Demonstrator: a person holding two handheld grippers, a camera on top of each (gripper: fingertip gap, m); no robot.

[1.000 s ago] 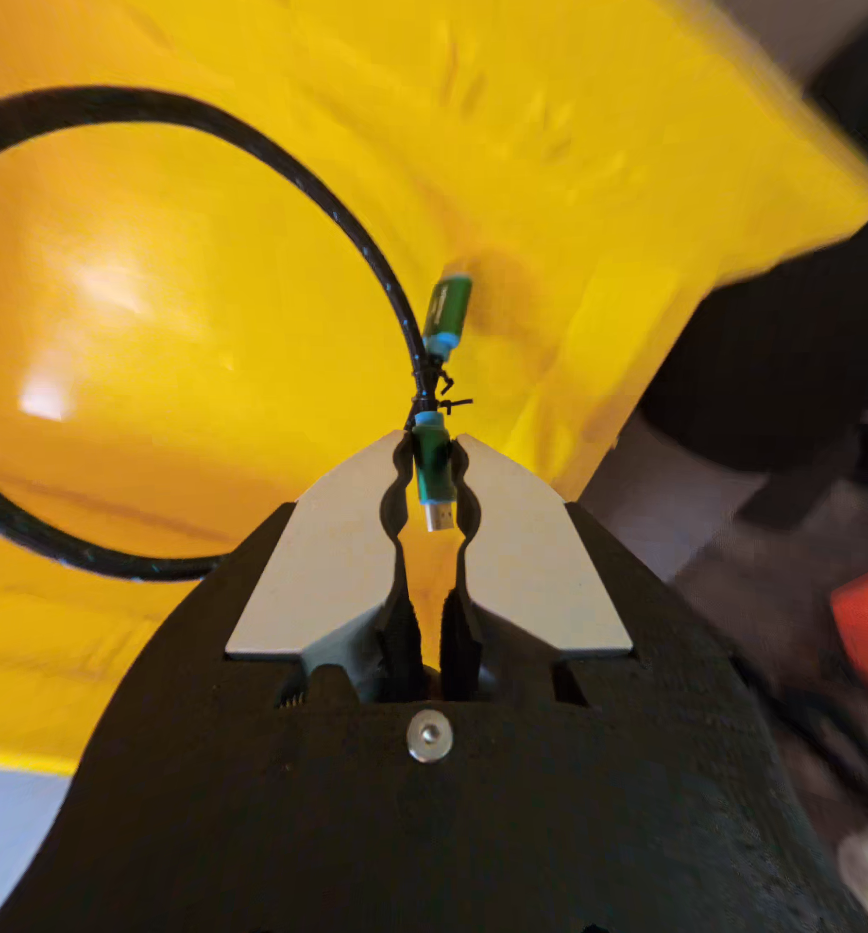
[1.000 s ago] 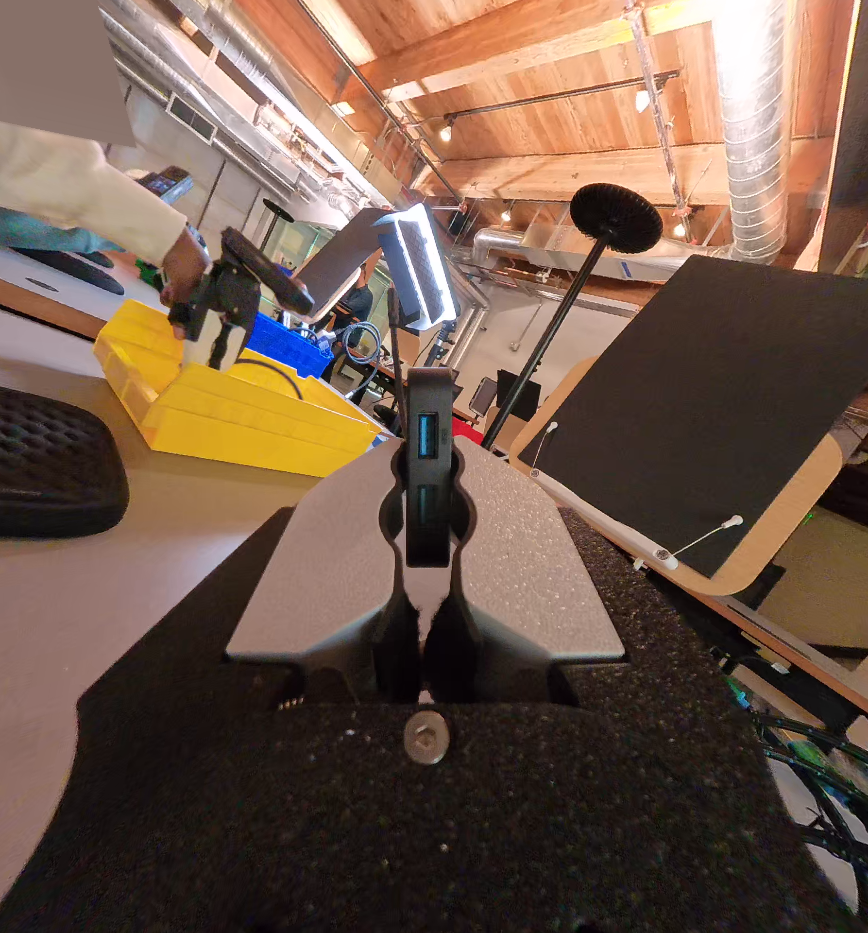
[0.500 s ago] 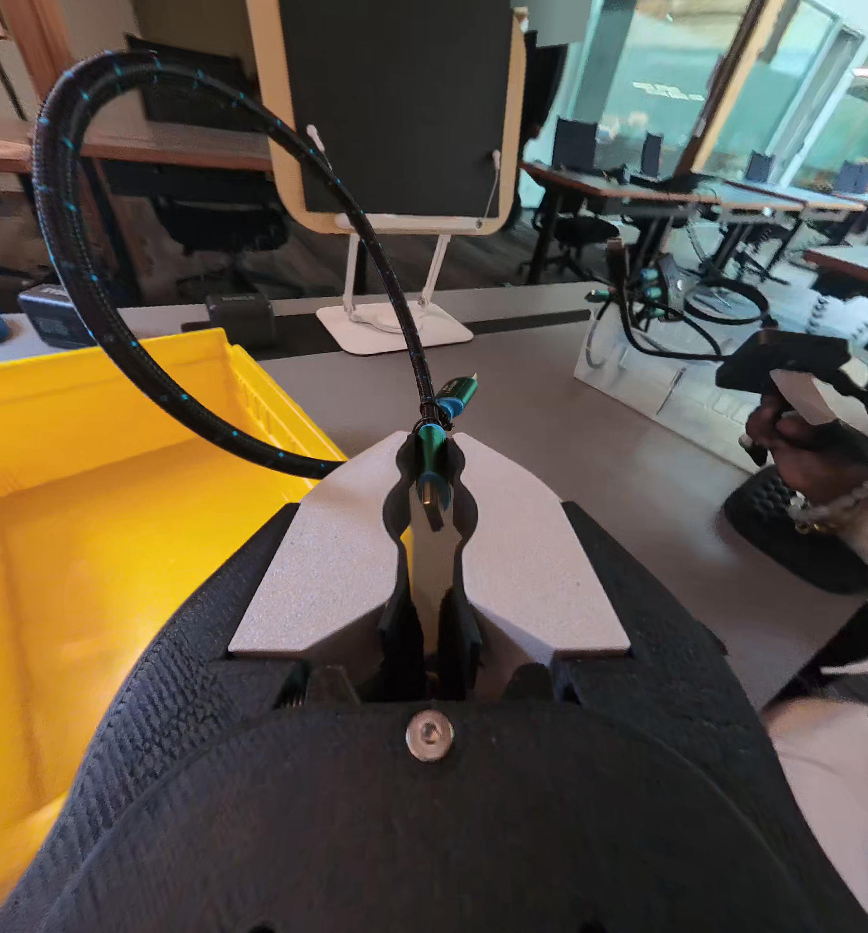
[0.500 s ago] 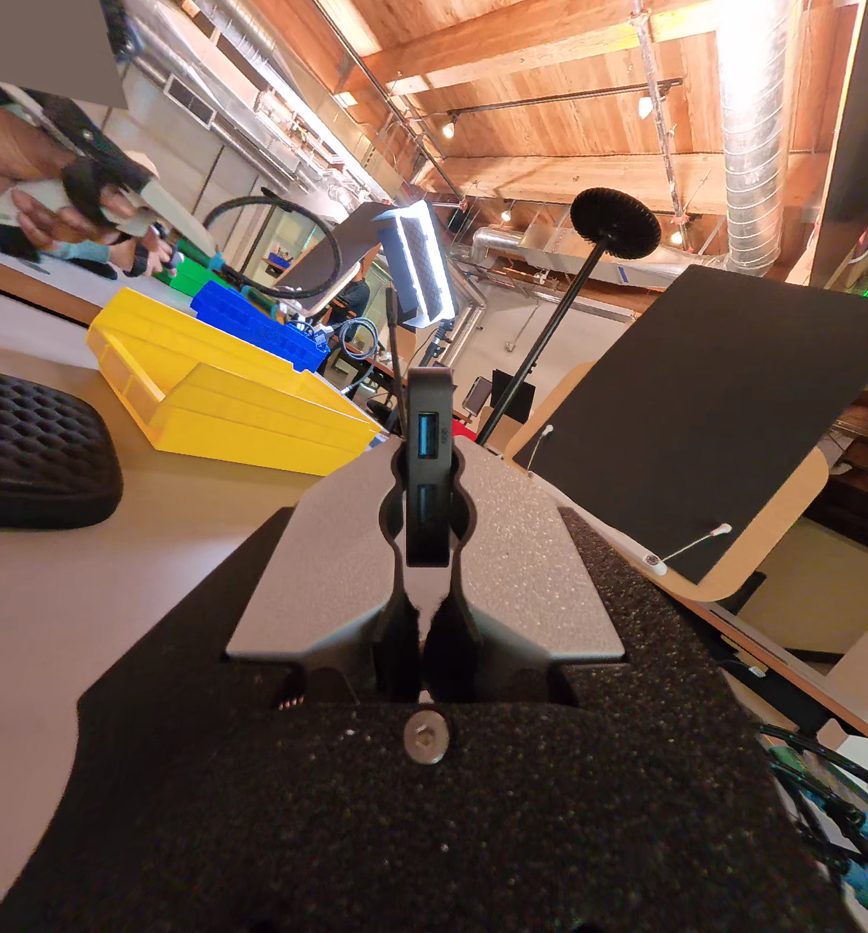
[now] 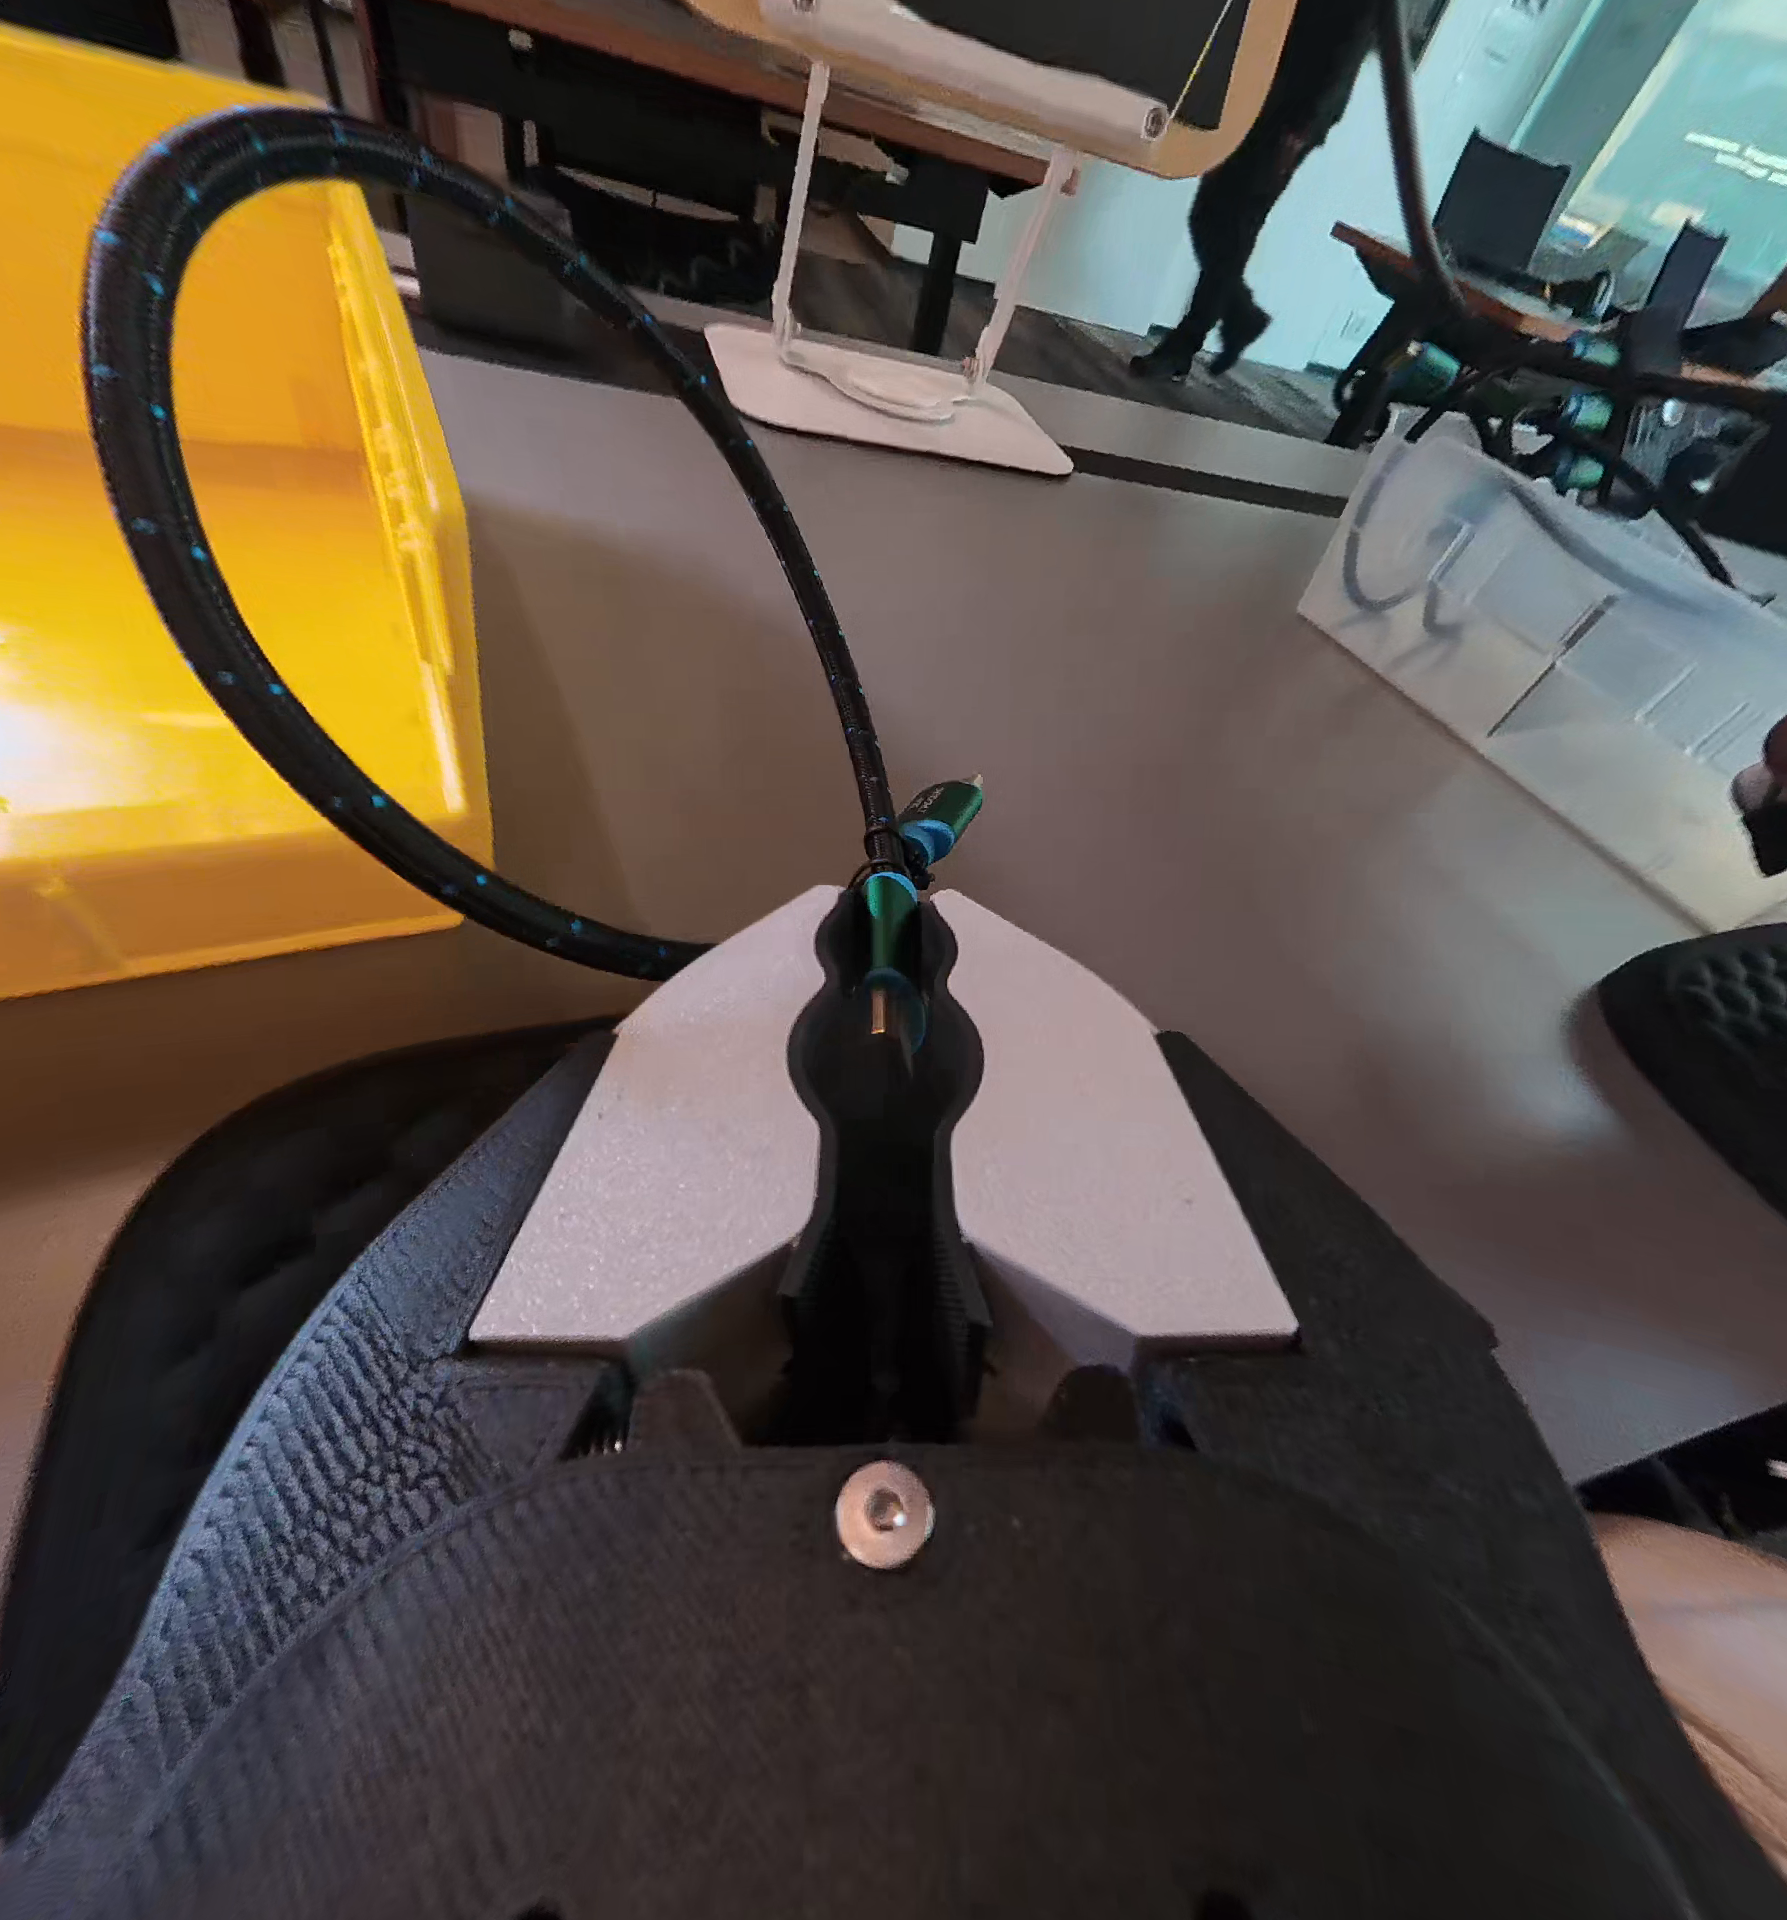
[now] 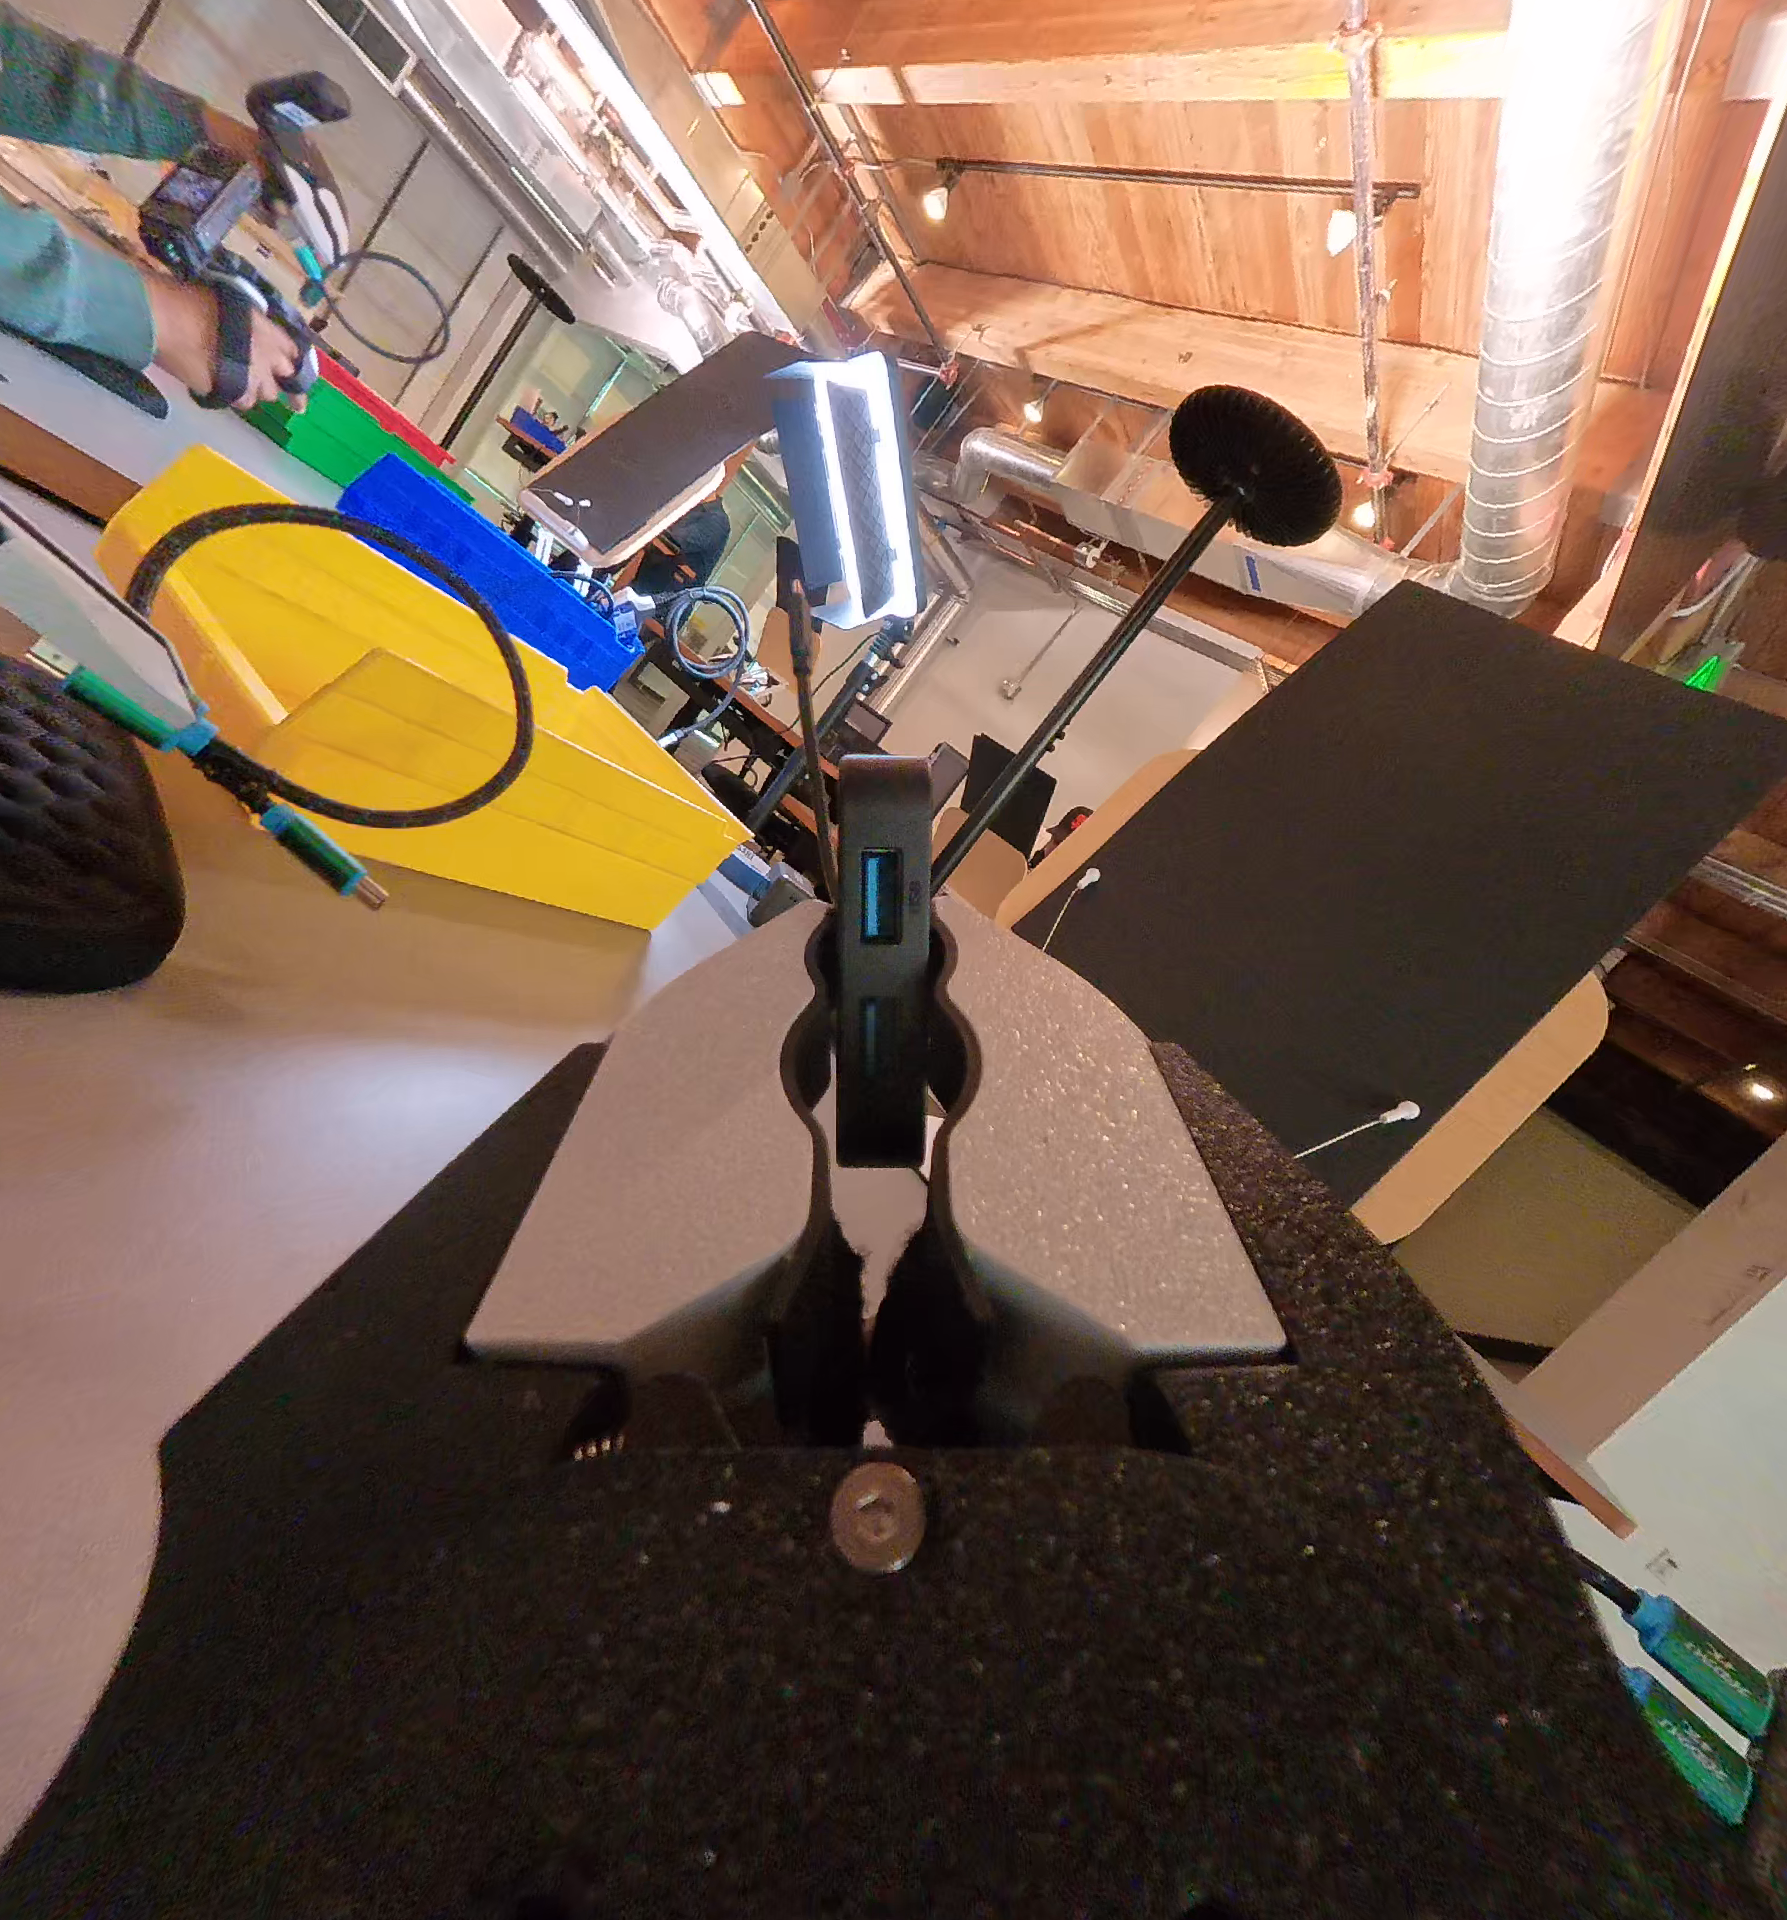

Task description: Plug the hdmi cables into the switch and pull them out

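Observation:
My left gripper (image 5: 887, 920) is shut on one green plug (image 5: 891, 961) of a short black braided HDMI cable (image 5: 245, 665). The cable loops up to the left and back. Its other green plug (image 5: 943, 810) hangs free just beyond my fingertips. My right gripper (image 6: 881, 920) is shut on a black switch (image 6: 881, 966), held on edge with two blue ports facing the camera. In the right wrist view the left gripper (image 6: 89, 634) shows at the far left with the looped cable (image 6: 473, 644) and the free plug (image 6: 323, 862) above the table.
A yellow bin (image 5: 193, 623) stands left on the grey table (image 5: 1128, 727), also seen in the right wrist view (image 6: 556, 790) with a blue bin (image 6: 494, 561) behind. A black pad (image 6: 37, 831), a clear box (image 5: 1554, 634), a board stand (image 5: 889, 405) and spare green plugs (image 6: 1699, 1688) lie around.
My left gripper has lifted the cable out of the yellow bin and carried it over the table toward the right gripper. The right gripper has kept hold of the switch, barely moving.

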